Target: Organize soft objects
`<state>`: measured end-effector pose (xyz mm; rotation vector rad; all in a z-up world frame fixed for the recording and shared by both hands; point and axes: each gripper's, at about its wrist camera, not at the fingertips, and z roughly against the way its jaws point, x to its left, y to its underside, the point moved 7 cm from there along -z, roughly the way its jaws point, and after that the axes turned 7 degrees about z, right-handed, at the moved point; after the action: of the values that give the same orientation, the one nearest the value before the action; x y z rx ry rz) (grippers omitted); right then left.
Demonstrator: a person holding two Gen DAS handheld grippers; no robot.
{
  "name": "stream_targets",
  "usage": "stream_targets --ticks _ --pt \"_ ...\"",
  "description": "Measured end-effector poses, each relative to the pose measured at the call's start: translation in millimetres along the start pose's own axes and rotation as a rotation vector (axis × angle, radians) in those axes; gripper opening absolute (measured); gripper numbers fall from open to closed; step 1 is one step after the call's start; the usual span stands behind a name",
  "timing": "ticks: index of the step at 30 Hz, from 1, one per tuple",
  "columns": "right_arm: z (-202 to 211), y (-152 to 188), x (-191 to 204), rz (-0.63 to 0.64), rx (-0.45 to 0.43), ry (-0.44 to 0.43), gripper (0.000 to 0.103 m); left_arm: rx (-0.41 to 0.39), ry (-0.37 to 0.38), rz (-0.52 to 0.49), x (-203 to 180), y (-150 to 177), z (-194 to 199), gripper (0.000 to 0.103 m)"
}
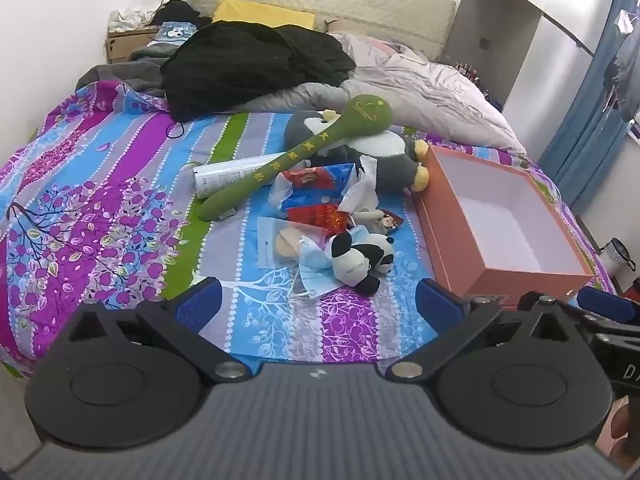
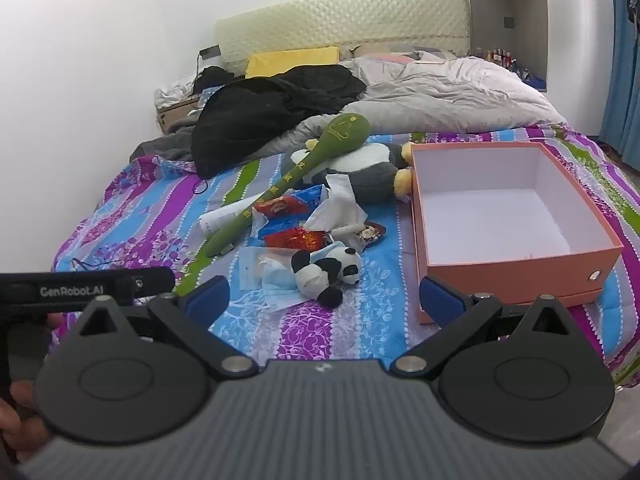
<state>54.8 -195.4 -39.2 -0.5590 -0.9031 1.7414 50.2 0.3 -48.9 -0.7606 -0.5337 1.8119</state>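
Both of my grippers hung over the near edge of the bed (image 1: 100, 184), the left gripper (image 1: 320, 300) and the right gripper (image 2: 326, 300) each with jaws spread wide and nothing held between them. The soft things lay in a heap just ahead: the small panda plush (image 2: 328, 274) nearest my right jaws, the big grey penguin plush (image 2: 368, 176) farther ahead, and the long green plush mallet (image 2: 292, 178) lying slantwise across the penguin and over a white tube (image 1: 236, 174). The open orange box (image 2: 516, 216), bare inside, sat ahead and to the right of my right jaws, which I judged to be where the soft things belonged. The main risk, as I saw it, was the clutter tangled with the plush: a blue face mask (image 1: 316, 270) lay against the panda, with red snack wrappers (image 2: 296, 238), crumpled tissue (image 2: 340, 204) and a clear zip bag (image 1: 280, 244) close by, so a careless close of the jaws could drag a mask strap or wrapper along into the box. Lifting the mallet by one end could also roll the tube or tip the penguin. Farther ahead, beyond the heap, a black garment (image 1: 248, 64) and a rumpled grey duvet (image 2: 448, 96) crowded the bed, well clear of my reach.
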Motion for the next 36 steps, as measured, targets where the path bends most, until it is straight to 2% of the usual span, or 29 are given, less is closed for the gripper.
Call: stream_targets --ticks 15,20,36 --pt "2.0 2.4 -2.7 -0.019 0.013 0.016 0.103 -0.007 0.015 -0.005 -4.8 -5.4 0.2 0.103" --pt "-0.1 6.0 -5.3 -0.044 0.024 0.013 0.103 -0.011 0.024 -0.003 -3.7 1.9 2.1 0.103" --pt "7.4 7.0 -13.7 -0.069 0.009 0.019 0.103 0.016 0.041 -0.006 -9.3 2.7 -2.8 0.103"
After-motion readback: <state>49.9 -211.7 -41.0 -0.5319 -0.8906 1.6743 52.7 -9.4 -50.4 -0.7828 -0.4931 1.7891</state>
